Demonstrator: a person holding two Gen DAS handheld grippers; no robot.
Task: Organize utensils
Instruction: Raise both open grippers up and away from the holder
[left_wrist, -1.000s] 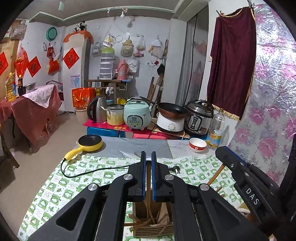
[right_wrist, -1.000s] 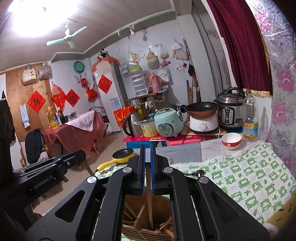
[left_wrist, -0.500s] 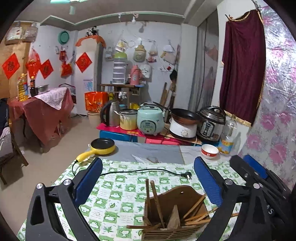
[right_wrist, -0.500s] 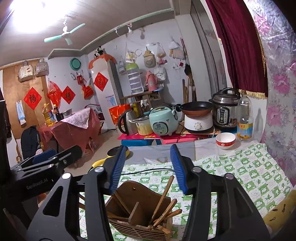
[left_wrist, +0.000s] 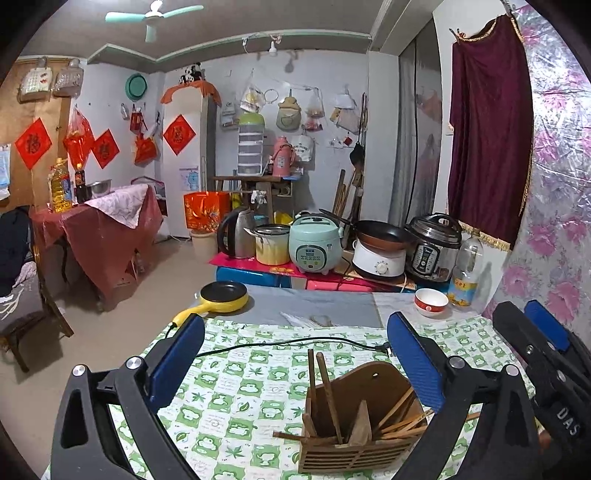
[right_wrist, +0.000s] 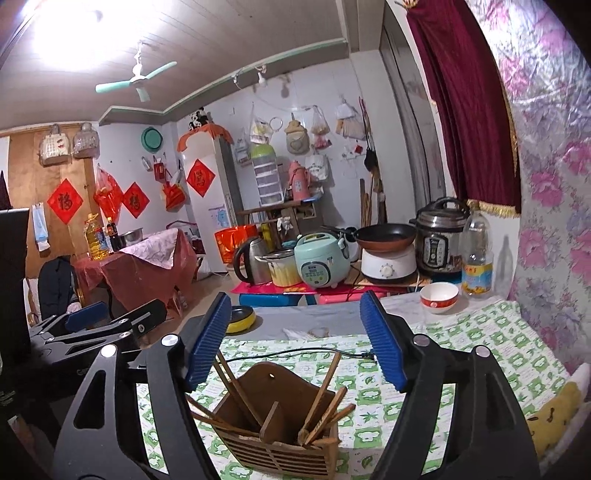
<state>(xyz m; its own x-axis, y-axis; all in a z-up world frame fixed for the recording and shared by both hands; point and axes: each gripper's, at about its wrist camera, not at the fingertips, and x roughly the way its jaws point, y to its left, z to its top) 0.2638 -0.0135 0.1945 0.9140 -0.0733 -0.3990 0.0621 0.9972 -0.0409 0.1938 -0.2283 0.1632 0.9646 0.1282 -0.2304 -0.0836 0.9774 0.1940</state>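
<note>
Left wrist view: left gripper (left_wrist: 295, 363) stood with its blue pads wide apart, nothing between them. Just below and ahead, the wooden chopstick holder (left_wrist: 364, 424) sat on the green-and-white checked tablecloth (left_wrist: 236, 391). Chopsticks (left_wrist: 402, 421) leaned in its right compartment; two more stood nearly upright in the left. A black power cord (left_wrist: 280, 343) ran across the cloth beyond the holder, toward the yellow electric pan (left_wrist: 223, 295) at the far edge. A red-and-white bowl (left_wrist: 431, 302) stood far right, beside a plastic bottle (left_wrist: 466, 273). Right gripper (left_wrist: 535, 343) showed at the right border.

Right wrist view: right gripper (right_wrist: 297, 341) had its jaws apart, and they had just been opening; no pad touched anything. The holder (right_wrist: 280, 424) lay below the gap, chopsticks (right_wrist: 325, 402) splayed in both compartments, tips rising between the pads but clear of them. Left gripper (right_wrist: 110, 321) was visible at left, off the table edge. Beyond: rice cooker (right_wrist: 321, 264), kettle (right_wrist: 253, 264), pressure cooker (right_wrist: 441, 240) on a low stand
</note>
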